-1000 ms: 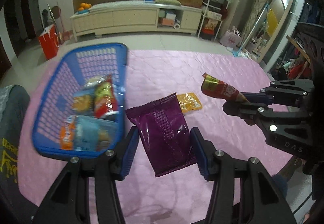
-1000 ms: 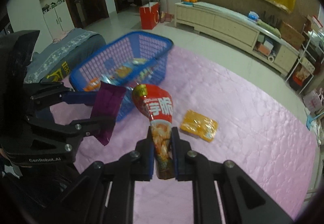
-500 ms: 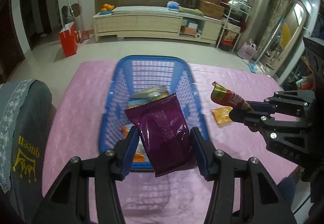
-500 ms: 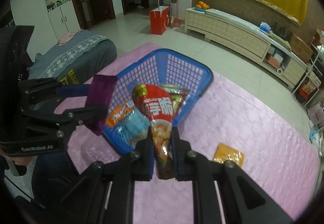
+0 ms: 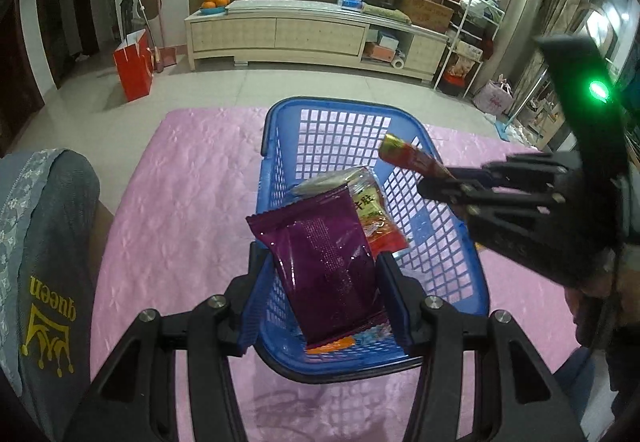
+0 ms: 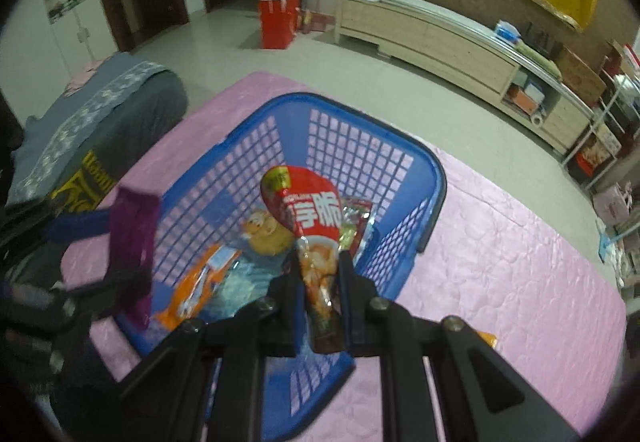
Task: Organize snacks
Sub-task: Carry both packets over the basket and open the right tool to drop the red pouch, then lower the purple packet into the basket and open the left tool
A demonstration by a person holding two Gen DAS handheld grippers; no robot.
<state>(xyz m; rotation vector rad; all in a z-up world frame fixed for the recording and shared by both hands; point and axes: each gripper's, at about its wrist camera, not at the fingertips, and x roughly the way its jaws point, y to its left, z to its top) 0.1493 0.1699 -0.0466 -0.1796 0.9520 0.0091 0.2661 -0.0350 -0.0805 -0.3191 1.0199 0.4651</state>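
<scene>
A blue plastic basket stands on the pink quilted surface and holds several snack packs. My left gripper is shut on a purple snack packet and holds it over the basket's near end. My right gripper is shut on a red snack packet and holds it above the basket. The right gripper also shows in the left wrist view, over the basket's right rim. The purple packet shows at the left in the right wrist view.
A grey cushion with yellow lettering lies left of the surface. An orange snack packet peeks out behind the right gripper on the pink cover. Beyond lie a tiled floor, a long cream cabinet and a red bag.
Both grippers have moved left with their packets, from over the pink cover to above the basket. The orange packet on the cover has dropped out of the left wrist view.
</scene>
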